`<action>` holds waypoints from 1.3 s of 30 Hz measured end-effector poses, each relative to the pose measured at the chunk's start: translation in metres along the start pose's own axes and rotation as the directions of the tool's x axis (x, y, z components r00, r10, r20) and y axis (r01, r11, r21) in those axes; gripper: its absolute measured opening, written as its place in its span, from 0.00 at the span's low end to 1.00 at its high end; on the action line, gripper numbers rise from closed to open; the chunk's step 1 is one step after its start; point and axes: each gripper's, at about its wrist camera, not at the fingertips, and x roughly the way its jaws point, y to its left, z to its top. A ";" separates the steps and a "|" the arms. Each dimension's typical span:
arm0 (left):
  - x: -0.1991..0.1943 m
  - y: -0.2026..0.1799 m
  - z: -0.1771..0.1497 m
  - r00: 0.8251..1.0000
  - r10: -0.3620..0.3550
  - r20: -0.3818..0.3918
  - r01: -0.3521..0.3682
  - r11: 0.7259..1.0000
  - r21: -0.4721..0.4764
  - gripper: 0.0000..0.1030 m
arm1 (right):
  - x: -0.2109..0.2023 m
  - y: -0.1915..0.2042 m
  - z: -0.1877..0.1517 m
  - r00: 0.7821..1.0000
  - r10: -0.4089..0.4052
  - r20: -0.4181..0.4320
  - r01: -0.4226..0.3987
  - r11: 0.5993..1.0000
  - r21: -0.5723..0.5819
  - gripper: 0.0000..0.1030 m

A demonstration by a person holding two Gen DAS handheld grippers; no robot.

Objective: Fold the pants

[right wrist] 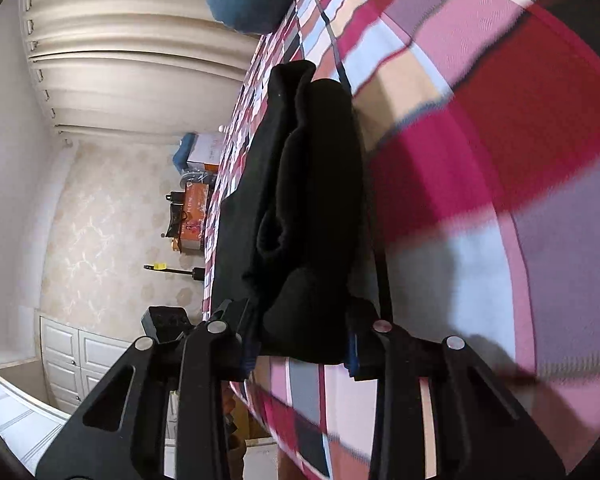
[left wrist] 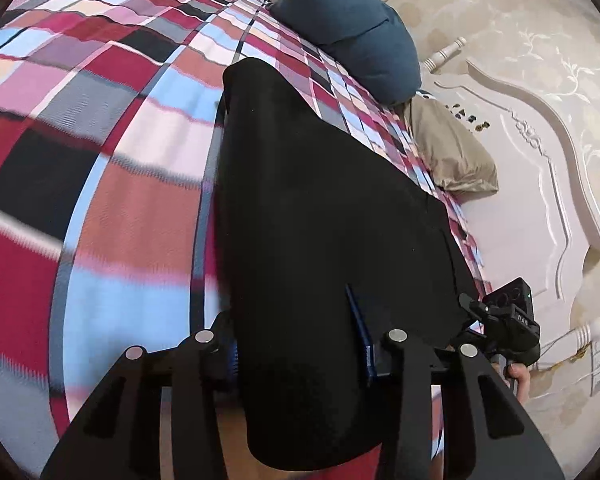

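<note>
Black pants (left wrist: 320,200) lie along the checkered bed, with one end bunched between the fingers of my left gripper (left wrist: 296,344), which is shut on the cloth. Its blue pads (left wrist: 360,340) press into the fabric from both sides. In the right wrist view the pants (right wrist: 320,180) show as a thick, rolled fold running away from the camera. My right gripper (right wrist: 302,344) is shut on the near end of that fold. The right gripper's body (left wrist: 508,320) and a hand show at the far side of the pants in the left wrist view.
The checkered bedspread (left wrist: 100,160) covers the bed. A blue pillow (left wrist: 352,32) and a beige pillow (left wrist: 448,152) lie by the white headboard (left wrist: 520,184). Beside the bed are stacked boxes (right wrist: 196,200), cream curtains (right wrist: 120,60) and a white cabinet (right wrist: 72,360).
</note>
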 end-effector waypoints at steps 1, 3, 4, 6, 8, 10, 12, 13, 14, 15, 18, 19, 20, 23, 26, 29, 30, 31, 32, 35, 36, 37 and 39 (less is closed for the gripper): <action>-0.002 -0.002 -0.005 1.000 0.004 0.002 -0.004 1.000 0.004 0.41 | 0.001 -0.001 0.000 1.000 0.003 -0.003 -0.003 1.000 0.002 0.30; -0.009 -0.003 -0.018 1.000 0.008 0.006 -0.008 1.000 0.002 0.42 | -0.004 -0.003 -0.009 1.000 0.006 -0.007 -0.006 1.000 0.004 0.31; -0.012 -0.003 -0.023 1.000 0.009 0.008 -0.009 1.000 -0.002 0.42 | -0.005 -0.004 -0.014 1.000 0.007 -0.008 -0.007 1.000 0.007 0.31; -0.017 -0.005 -0.032 1.000 0.017 0.013 -0.017 1.000 -0.001 0.42 | -0.007 -0.004 -0.022 1.000 0.005 -0.010 -0.005 1.000 0.007 0.31; -0.020 -0.006 -0.038 1.000 0.025 0.018 -0.025 1.000 0.005 0.42 | -0.007 -0.003 -0.027 1.000 0.002 -0.011 -0.002 1.000 0.007 0.31; -0.023 -0.006 -0.042 0.999 0.029 0.021 -0.029 1.000 0.007 0.42 | -0.010 -0.003 -0.033 1.000 0.002 -0.015 -0.002 1.000 0.006 0.31; -0.025 -0.005 -0.045 0.999 0.026 0.022 -0.026 1.000 0.003 0.42 | -0.014 -0.003 -0.039 1.000 0.002 -0.017 -0.002 1.000 0.007 0.31; -0.026 -0.005 -0.047 0.999 0.026 0.023 -0.026 1.000 0.004 0.42 | -0.014 -0.003 -0.041 1.000 0.002 -0.018 -0.002 1.000 0.006 0.31; -0.026 -0.004 -0.048 0.999 0.025 0.023 -0.026 1.000 0.007 0.42 | -0.016 -0.004 -0.043 1.000 0.003 -0.017 -0.003 1.000 0.006 0.31; -0.027 -0.004 -0.049 0.999 0.024 0.024 -0.024 1.000 0.006 0.42 | -0.017 -0.005 -0.045 1.000 0.004 -0.017 -0.004 1.000 0.007 0.31; -0.026 -0.003 -0.048 0.999 0.022 0.024 -0.022 1.000 0.010 0.42 | -0.014 -0.004 -0.044 1.000 0.005 -0.016 -0.005 1.000 0.012 0.31; -0.025 -0.003 -0.046 0.999 0.022 0.024 -0.022 1.000 0.011 0.42 | -0.014 -0.005 -0.043 1.000 0.006 -0.015 -0.006 1.000 0.015 0.31; -0.024 -0.002 -0.046 1.000 0.020 0.023 -0.021 1.000 0.009 0.42 | -0.013 -0.003 -0.045 1.000 0.005 -0.015 -0.005 1.000 0.015 0.31; -0.024 -0.003 -0.047 1.000 0.018 0.024 -0.018 1.000 0.008 0.42 | -0.012 -0.004 -0.047 1.000 0.006 -0.015 -0.005 1.000 0.018 0.31; -0.023 -0.003 -0.048 1.000 0.016 0.025 -0.016 1.000 0.010 0.43 | -0.011 -0.006 -0.049 1.000 0.009 -0.014 -0.008 1.000 0.021 0.31; -0.025 -0.003 -0.050 1.000 0.015 0.026 -0.015 1.000 0.009 0.43 | -0.011 -0.006 -0.050 1.000 0.012 -0.013 -0.012 1.000 0.023 0.31; -0.025 -0.003 -0.049 1.000 0.015 0.026 -0.015 1.000 0.010 0.43 | -0.011 -0.005 -0.050 1.000 0.015 -0.012 -0.015 1.000 0.026 0.31; -0.025 -0.003 -0.049 1.000 0.015 0.026 -0.015 1.000 0.010 0.43 | -0.011 -0.005 -0.050 1.000 0.016 -0.011 -0.016 1.000 0.027 0.31; -0.025 -0.003 -0.050 1.000 0.014 0.027 -0.014 1.000 0.010 0.43 | -0.012 -0.007 -0.051 1.000 0.017 -0.011 -0.017 1.000 0.026 0.31; -0.024 -0.002 -0.051 1.000 0.009 0.027 -0.009 1.000 0.008 0.44 | -0.013 -0.008 -0.051 1.000 0.018 -0.011 -0.017 0.999 0.027 0.31; -0.024 -0.002 -0.051 1.000 0.008 0.027 -0.008 1.000 0.007 0.44 | -0.013 -0.008 -0.050 1.000 0.018 -0.011 -0.017 1.000 0.026 0.31; -0.024 -0.002 -0.051 1.000 0.008 0.027 -0.008 1.000 0.008 0.44 | -0.013 -0.008 -0.050 1.000 0.018 -0.011 -0.018 0.999 0.027 0.31; -0.024 -0.002 -0.051 1.000 0.006 0.027 -0.006 1.000 0.006 0.44 | -0.013 -0.008 -0.051 1.000 0.018 -0.011 -0.018 0.999 0.027 0.31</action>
